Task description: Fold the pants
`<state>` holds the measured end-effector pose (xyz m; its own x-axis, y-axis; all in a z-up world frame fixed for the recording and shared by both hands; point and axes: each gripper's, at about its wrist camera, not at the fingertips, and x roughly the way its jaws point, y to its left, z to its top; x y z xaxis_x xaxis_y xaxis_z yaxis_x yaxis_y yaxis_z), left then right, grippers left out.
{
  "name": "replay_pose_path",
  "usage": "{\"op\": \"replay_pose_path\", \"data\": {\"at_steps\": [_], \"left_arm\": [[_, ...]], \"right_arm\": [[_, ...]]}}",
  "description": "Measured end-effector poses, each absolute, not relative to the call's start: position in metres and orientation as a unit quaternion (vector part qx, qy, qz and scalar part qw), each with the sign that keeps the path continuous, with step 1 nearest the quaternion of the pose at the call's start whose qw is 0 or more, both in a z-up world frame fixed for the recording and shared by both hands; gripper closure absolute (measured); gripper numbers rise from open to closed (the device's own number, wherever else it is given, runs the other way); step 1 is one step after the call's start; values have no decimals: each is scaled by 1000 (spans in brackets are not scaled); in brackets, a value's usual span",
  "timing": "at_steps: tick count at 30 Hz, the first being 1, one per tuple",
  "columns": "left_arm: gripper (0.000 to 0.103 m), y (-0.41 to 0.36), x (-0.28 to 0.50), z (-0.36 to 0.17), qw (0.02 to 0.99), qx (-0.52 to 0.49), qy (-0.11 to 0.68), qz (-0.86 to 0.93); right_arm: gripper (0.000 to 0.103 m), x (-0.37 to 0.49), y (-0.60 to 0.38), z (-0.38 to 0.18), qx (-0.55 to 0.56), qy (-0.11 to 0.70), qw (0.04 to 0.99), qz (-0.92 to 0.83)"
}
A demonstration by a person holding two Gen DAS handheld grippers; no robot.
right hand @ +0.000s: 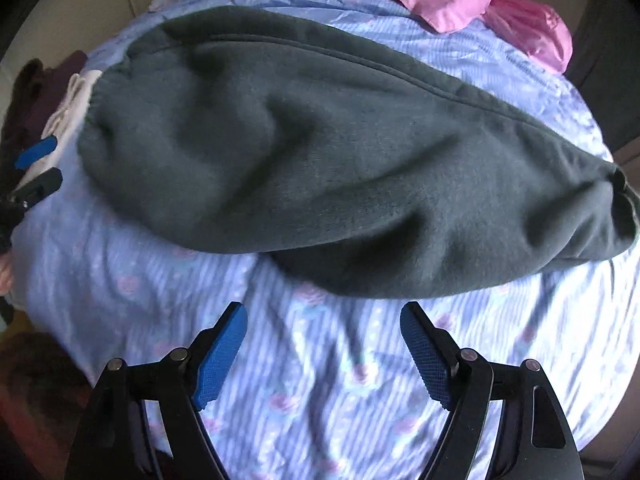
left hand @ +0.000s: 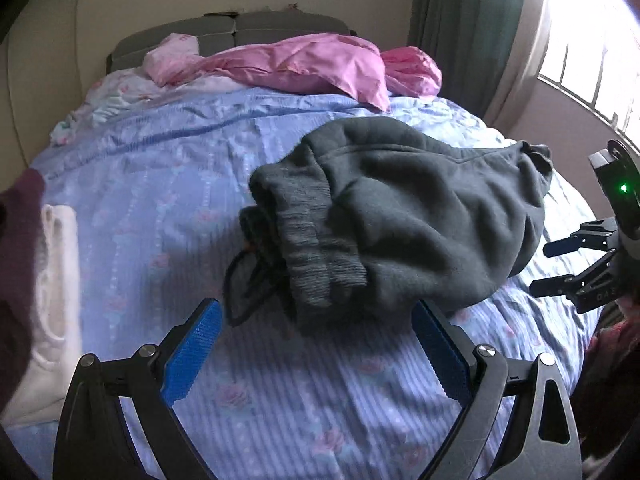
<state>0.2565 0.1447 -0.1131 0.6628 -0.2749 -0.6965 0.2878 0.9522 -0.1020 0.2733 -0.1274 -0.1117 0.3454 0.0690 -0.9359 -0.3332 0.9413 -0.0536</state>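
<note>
Dark grey sweatpants (left hand: 400, 208) lie bunched and folded over on the blue striped bed sheet (left hand: 168, 184). Their ribbed band (left hand: 316, 240) points toward my left gripper (left hand: 316, 306). That gripper is open just short of the band, its blue pads (left hand: 196, 352) touching nothing. My right gripper (left hand: 554, 266) shows at the right edge, open, beside the far end of the pants. In the right wrist view the pants (right hand: 320, 160) stretch across the sheet (right hand: 320, 380). My right gripper (right hand: 323, 308) is open just below their near edge. My left gripper (right hand: 40, 168) shows at the left end.
Pink bedding (left hand: 320, 68) is heaped at the head of the bed against a grey headboard (left hand: 248, 28). White (left hand: 56, 280) and maroon (left hand: 16, 240) clothes are stacked at the left. A green curtain (left hand: 468, 20) and a bright window (left hand: 592, 60) are at the right.
</note>
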Motion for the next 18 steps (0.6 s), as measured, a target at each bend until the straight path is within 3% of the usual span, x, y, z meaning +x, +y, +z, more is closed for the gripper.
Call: {"op": "replay_pose_path", "data": {"at_steps": [8, 10, 18], "left_arm": [[32, 142, 280, -129, 912, -20, 372, -173], [49, 137, 283, -129, 909, -20, 373, -184], [68, 132, 311, -107, 899, -15, 423, -109]], "right_arm": [[24, 275, -133, -121, -106, 572, 805, 115], [24, 279, -132, -124, -107, 574, 804, 114], [24, 280, -141, -119, -105, 565, 811, 114]]}}
